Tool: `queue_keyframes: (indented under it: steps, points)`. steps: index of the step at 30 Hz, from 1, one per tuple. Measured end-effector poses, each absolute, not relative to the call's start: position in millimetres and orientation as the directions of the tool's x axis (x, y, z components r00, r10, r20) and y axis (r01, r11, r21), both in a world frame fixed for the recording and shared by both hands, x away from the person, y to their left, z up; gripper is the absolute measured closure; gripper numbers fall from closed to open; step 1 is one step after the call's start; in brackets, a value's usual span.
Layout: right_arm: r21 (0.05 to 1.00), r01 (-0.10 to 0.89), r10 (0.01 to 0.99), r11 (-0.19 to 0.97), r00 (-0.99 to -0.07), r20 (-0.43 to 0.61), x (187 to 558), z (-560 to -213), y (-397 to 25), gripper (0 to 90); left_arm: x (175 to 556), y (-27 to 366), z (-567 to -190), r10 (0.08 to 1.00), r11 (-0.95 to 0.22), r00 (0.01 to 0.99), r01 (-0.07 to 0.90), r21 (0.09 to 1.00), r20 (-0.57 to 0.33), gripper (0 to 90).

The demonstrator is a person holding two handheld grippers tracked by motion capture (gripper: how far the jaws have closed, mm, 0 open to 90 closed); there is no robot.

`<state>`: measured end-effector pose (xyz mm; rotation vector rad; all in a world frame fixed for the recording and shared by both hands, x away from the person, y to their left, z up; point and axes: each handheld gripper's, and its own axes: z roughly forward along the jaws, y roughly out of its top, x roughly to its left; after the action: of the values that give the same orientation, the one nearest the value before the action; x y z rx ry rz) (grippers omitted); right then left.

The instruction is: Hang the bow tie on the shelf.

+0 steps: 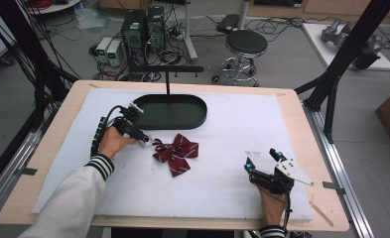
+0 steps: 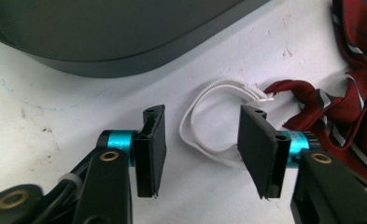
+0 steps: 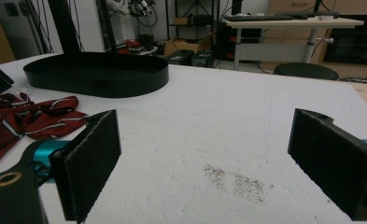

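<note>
A dark red striped bow tie (image 1: 176, 152) lies on the white mat near the middle; its cloth also appears at the right of the left gripper view (image 2: 354, 107) and at the left of the right gripper view (image 3: 27, 119). Its white elastic loop (image 2: 204, 126) lies flat on the mat between the jaws of my left gripper (image 2: 202, 147), which is open and low over the loop. In the high view the left gripper (image 1: 144, 140) sits just left of the bow tie. My right gripper (image 1: 263, 159) rests open at the front right with nothing between its pads (image 3: 92, 158).
A black oval tray (image 1: 197, 119) with an upright post stands at the back of the mat, just behind the left gripper; its wall (image 2: 125, 60) runs across the top of the left gripper view. A smudge (image 3: 235, 182) marks the mat ahead of the right gripper. A stool (image 1: 246, 43) stands beyond the table.
</note>
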<state>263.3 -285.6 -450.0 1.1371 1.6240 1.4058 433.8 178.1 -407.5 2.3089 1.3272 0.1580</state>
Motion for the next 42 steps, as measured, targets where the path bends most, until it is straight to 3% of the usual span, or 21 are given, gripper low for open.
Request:
queue_keyframes:
  steps: [7,13,23,28,34,36,42]
  points:
    - [0.985,0.171,0.927,0.030,-0.373,0.036,263,-450,-285,8.5,434,178,-408,0.843,-0.423,0.524,0.787,0.449,-0.125,49.4]
    - [0.985,0.171,0.927,0.030,-0.373,0.037,263,-450,-286,8.5,435,176,-411,0.843,-0.428,0.523,0.795,0.430,-0.128,54.0]
    - [0.985,0.171,0.927,0.030,-0.374,0.037,263,-450,-285,8.5,436,174,-413,0.838,-0.437,0.528,0.800,0.411,-0.136,70.8]
    - [0.985,0.169,0.927,0.032,-0.374,0.034,263,-450,-286,8.5,435,173,-414,0.827,-0.468,0.552,0.780,0.414,-0.105,85.1]
    - [0.985,0.170,0.926,0.031,-0.375,0.036,263,-450,-285,8.5,434,171,-414,0.821,-0.489,0.565,0.768,0.415,-0.079,87.0]
    - [0.985,0.169,0.926,0.032,-0.375,0.034,263,-450,-285,8.5,432,171,-412,0.813,-0.509,0.581,0.738,0.444,-0.033,87.2]
    - [0.985,0.169,0.927,0.033,-0.374,0.033,263,-450,-285,8.5,426,183,-394,0.800,-0.487,0.599,0.660,0.572,-0.010,87.4]
